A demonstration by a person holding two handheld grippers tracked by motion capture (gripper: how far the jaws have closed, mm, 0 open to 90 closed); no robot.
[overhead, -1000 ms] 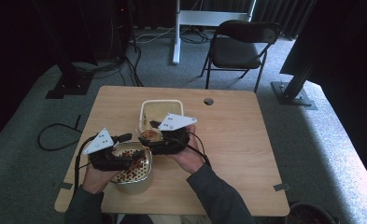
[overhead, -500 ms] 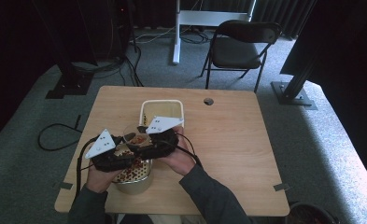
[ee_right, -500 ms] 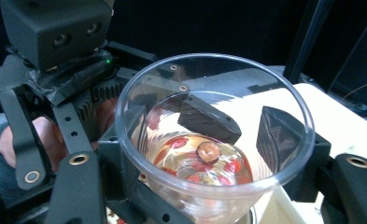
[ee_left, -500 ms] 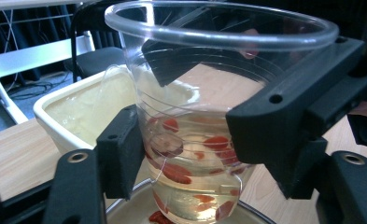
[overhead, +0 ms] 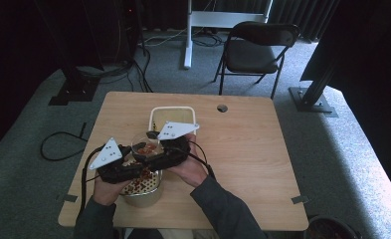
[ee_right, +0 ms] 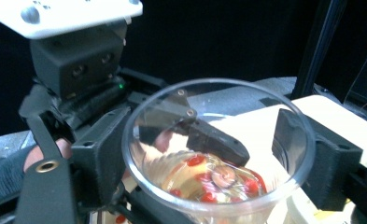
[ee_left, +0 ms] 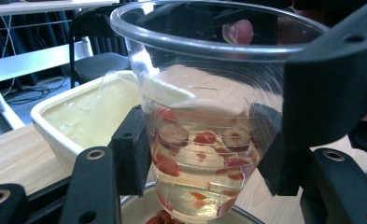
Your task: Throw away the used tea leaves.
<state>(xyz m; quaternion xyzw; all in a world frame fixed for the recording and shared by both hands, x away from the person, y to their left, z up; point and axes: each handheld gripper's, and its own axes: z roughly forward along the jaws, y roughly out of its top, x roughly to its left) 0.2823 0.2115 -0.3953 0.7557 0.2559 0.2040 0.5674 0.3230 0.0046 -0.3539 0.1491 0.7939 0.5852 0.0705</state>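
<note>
A clear plastic cup (overhead: 146, 147) holding pale liquid and red berries hangs upright over a metal bowl (overhead: 144, 195) of red berries near the table's front left. My right gripper (overhead: 152, 152) reaches in from the right and is shut on the cup (ee_right: 214, 172) below its rim. My left gripper (overhead: 142, 167) comes from the left, and its pads (ee_left: 130, 154) press the lower wall of the cup (ee_left: 200, 140). Through the cup, one left jaw shows in the right gripper view. The bowl's rim (ee_left: 249, 217) sits right under the cup.
A white rectangular tray (overhead: 172, 110) lies just behind the bowl, its wall (ee_left: 50, 126) close to the cup. The wooden table (overhead: 252, 164) has a cable hole (overhead: 222, 108) at the back. A folding chair (overhead: 260, 47) and floor cables (overhead: 58, 144) lie beyond.
The right gripper has carried the cup left and toward me, from over the tray to over the bowl. The left gripper has closed in on the cup.
</note>
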